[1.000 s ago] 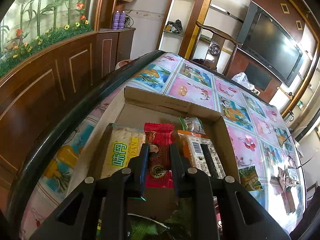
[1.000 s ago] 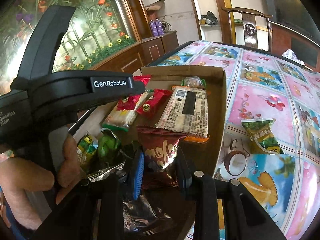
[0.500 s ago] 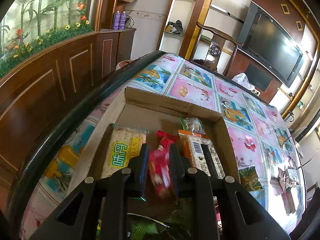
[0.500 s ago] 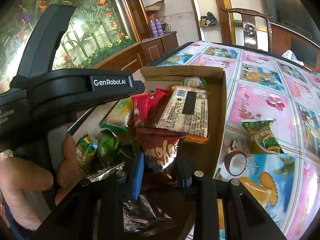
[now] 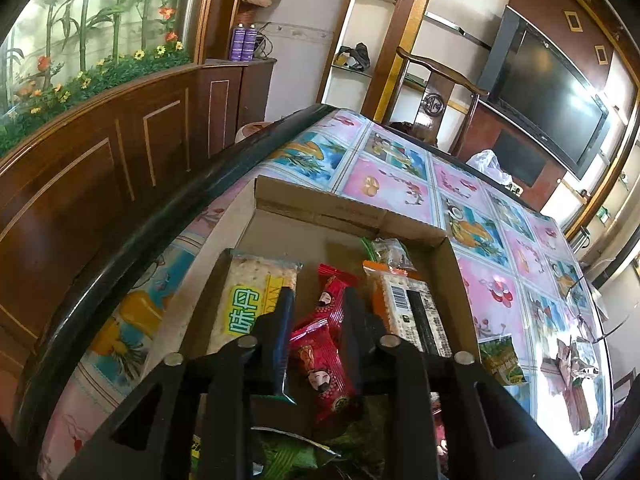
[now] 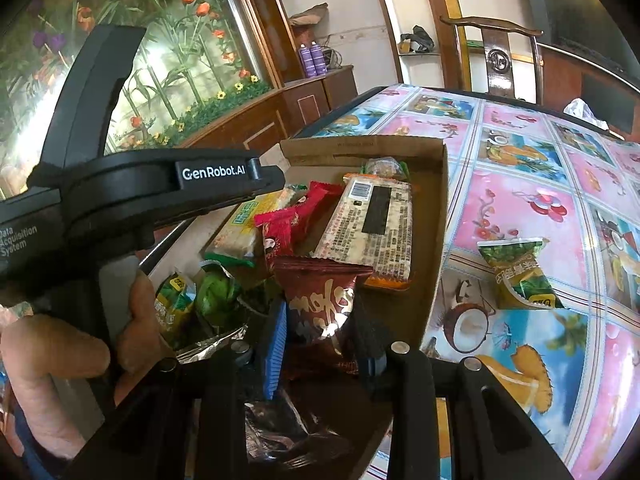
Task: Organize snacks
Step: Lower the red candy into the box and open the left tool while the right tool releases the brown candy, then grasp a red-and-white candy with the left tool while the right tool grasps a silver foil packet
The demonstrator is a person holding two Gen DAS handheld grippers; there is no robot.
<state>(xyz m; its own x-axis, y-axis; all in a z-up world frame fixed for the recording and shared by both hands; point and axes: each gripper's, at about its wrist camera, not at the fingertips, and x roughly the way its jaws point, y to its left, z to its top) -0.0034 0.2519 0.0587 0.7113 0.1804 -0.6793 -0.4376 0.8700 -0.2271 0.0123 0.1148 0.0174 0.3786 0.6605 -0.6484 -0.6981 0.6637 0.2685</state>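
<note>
A shallow cardboard box sits on the tiled tablecloth with several snack packs in it. My left gripper hovers over its middle; its jaws are opening, and a red packet lies loose in the box below them, next to another red packet. A cracker pack with a yellow-green label lies to their left and a barcode pack to their right. My right gripper is over the box's near end with a brown snack packet between its pads; these jaws are only starting to open.
A green packet lies on the tablecloth right of the box wall. Green and foil packets crowd the box's near left corner. A hand holds the left tool. The table's dark rim runs close along the box's left side.
The red packet that stood gripped in the left jaws has tipped and dropped flat into the box, and those jaws have widened. The right gripper and its brown packet look unchanged.
</note>
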